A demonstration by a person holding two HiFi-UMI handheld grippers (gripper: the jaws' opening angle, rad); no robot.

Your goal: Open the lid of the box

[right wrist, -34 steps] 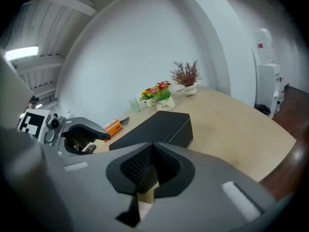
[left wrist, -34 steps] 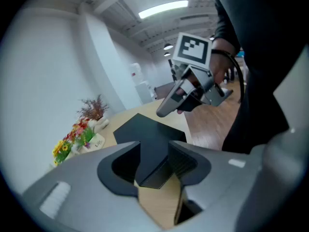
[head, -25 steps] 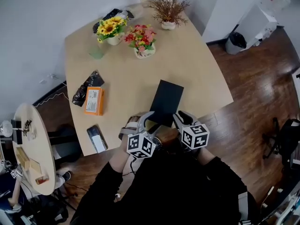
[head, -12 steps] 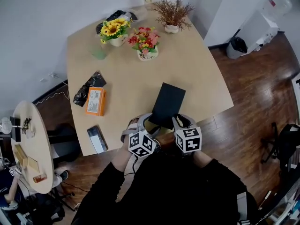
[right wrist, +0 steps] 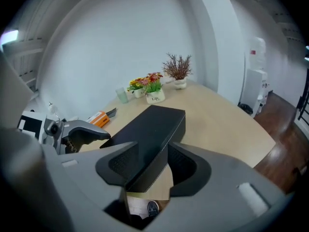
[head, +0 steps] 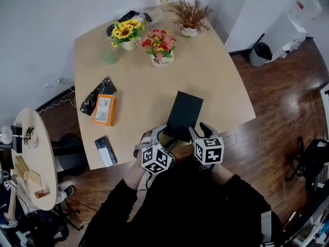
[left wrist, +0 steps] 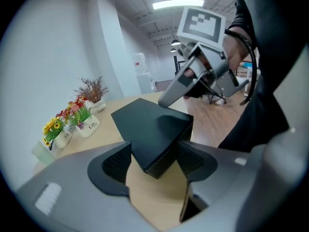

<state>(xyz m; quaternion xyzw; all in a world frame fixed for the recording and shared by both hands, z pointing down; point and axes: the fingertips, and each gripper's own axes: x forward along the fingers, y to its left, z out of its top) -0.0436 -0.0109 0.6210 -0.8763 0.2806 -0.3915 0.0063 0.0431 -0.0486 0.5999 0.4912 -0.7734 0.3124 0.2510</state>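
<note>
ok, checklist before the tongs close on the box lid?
1. Left tongs round a near box corner: ok.
2. Right tongs round the other near corner: ok.
3. Both tongs open: ok.
4. Lid shut and flat: ok.
5. Pads level with lid, not base: cannot tell, no seam visible.
6. Margin to table edge: not ok, box sits right at the near edge.

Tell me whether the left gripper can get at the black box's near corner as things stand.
Probably yes: the left gripper has its jaws apart around the black box at its near corner, with nothing else between them.
</note>
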